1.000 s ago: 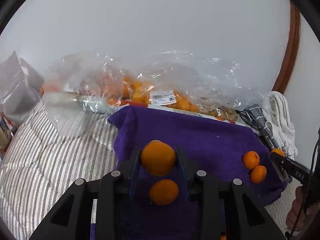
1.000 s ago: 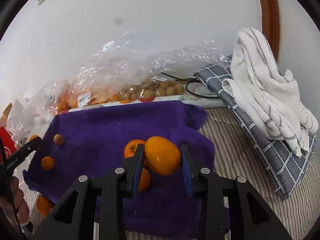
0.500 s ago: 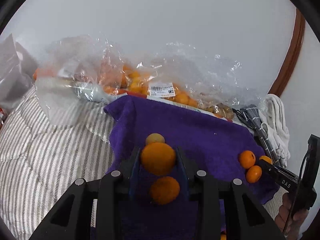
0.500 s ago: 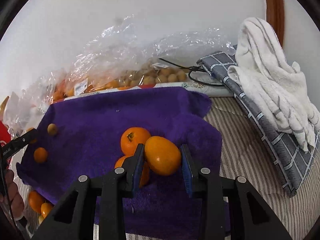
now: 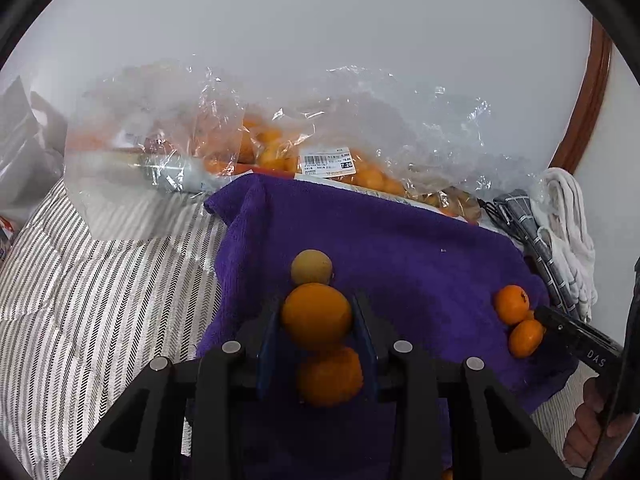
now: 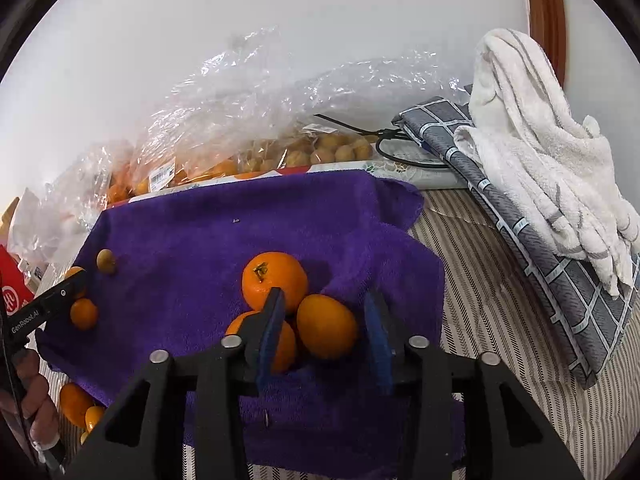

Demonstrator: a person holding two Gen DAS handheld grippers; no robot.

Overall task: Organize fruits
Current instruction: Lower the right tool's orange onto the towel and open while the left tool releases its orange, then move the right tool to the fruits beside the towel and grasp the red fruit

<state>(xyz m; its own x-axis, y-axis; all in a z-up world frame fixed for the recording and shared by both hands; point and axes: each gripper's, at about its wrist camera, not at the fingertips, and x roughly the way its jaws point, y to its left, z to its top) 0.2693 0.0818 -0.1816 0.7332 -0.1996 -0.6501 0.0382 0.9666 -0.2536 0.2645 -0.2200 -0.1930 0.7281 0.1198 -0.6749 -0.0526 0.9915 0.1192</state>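
A purple towel (image 5: pixel 400 248) lies on the striped bed cover; it also shows in the right wrist view (image 6: pixel 224 240). My left gripper (image 5: pixel 316 316) is shut on an orange (image 5: pixel 316 314) above the towel's left part. A pale small fruit (image 5: pixel 311 267) lies just beyond it and another orange (image 5: pixel 330 376) lies under it. My right gripper (image 6: pixel 326 320) is open around an orange (image 6: pixel 326 326) that rests on the towel beside a stemmed orange (image 6: pixel 274 280) and a third one (image 6: pixel 284 346).
Clear plastic bags of oranges (image 5: pixel 280 152) and small brown fruits (image 6: pixel 328 148) lie along the wall. A grey checked cloth (image 6: pixel 520 216) and white towel (image 6: pixel 540 152) lie at the right. Loose oranges (image 6: pixel 76 402) lie off the towel's left edge.
My right gripper has opened and let its orange down onto the towel beside the other two. My left gripper has moved forward with its orange, so the pale fruit shows beyond it.
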